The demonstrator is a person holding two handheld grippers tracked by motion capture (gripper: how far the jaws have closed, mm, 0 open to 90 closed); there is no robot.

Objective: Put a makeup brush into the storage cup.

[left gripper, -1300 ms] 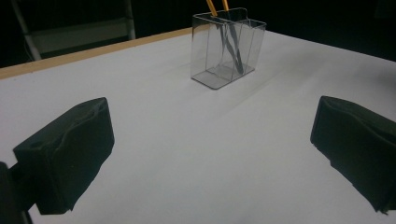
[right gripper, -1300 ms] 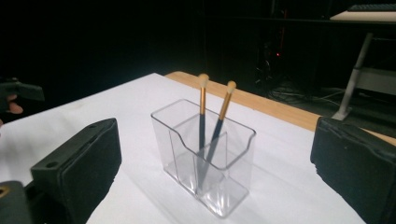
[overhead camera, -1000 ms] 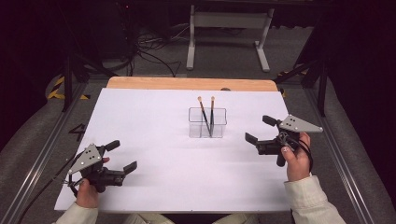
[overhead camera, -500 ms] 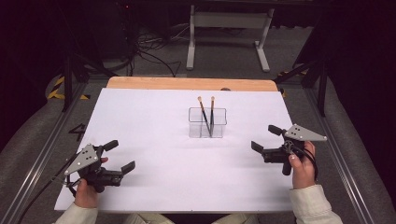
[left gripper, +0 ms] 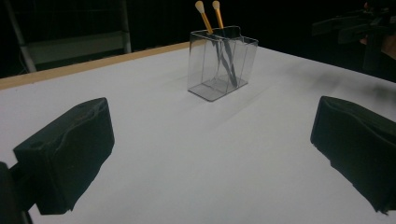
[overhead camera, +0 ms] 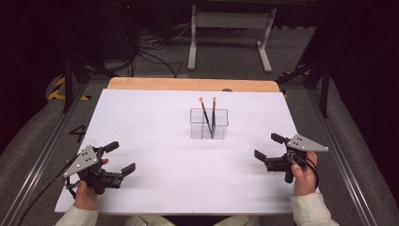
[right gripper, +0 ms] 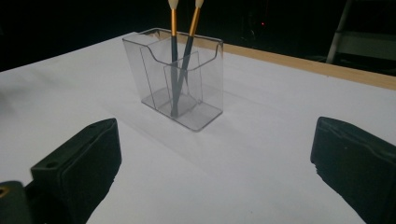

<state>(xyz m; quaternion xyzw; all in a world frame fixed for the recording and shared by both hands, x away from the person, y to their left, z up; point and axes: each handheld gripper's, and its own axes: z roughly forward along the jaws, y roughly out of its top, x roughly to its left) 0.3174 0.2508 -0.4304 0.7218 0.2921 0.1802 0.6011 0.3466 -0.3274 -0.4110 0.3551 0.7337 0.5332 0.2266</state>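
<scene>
While both jaws stand wide: left gripper (overhead camera: pixel 116 159) empty | right gripper (overhead camera: pixel 267 146) empty | clear plastic holder (overhead camera: pixel 209 124) with two gold-handled brushes (overhead camera: pixel 209 115) upright, mid white table (overhead camera: pixel 155 141).

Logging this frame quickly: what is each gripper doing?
Left gripper: open, holding nothing.
Right gripper: open, holding nothing.

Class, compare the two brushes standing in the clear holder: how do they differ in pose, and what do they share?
In the high view, the left brush leans, its tip toward the left; the right brush stands nearly upright. Their tips are apart, while their lower ends meet inside the clear holder. Both have pale tips, orange necks and dark handles.
</scene>
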